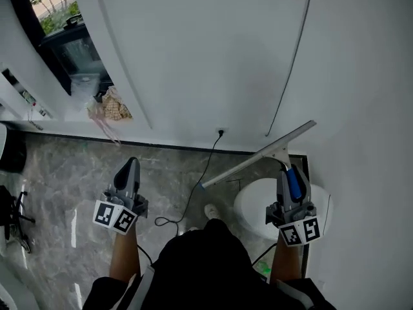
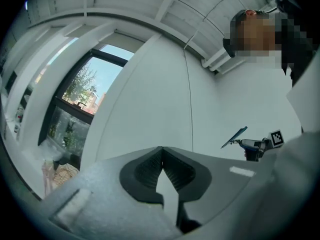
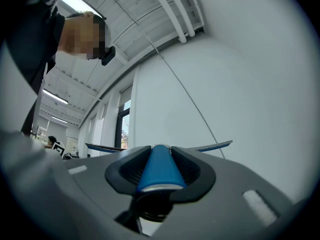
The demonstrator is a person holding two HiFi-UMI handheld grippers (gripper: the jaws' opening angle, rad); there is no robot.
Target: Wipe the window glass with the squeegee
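I see one squeegee with a blue handle and a long metal-backed blade (image 1: 258,157), and my right gripper (image 1: 288,173) has it. In the right gripper view both jaws of that gripper (image 3: 160,159) are clamped on the blue handle (image 3: 159,170), which runs straight out along them.

In the head view, the handle points up the frame from the lower right towards the plain white wall (image 1: 213,57). The blade lies crosswise on top of it. Its long axis slants from the middle of the frame, low, up to the right of centre. I cannot tell whether the blade edge touches the wall.

My left gripper (image 1: 131,166) sits at lower left, well apart from the other, and also points up the frame. In its own view the left gripper's (image 2: 161,156) ribbed pads meet at their tips with nothing between them. The squeegee (image 2: 235,136) shows small at middle right there.

The one dark-framed window with trees behind it (image 1: 68,50) is at the upper left, well away from the blade. Below it lies a crumpled clear plastic bag (image 1: 113,107).

Two thin black cables show: one trails over the grey marble floor (image 1: 64,173) from a wall socket (image 1: 221,133), and one climbs the wall at upper right
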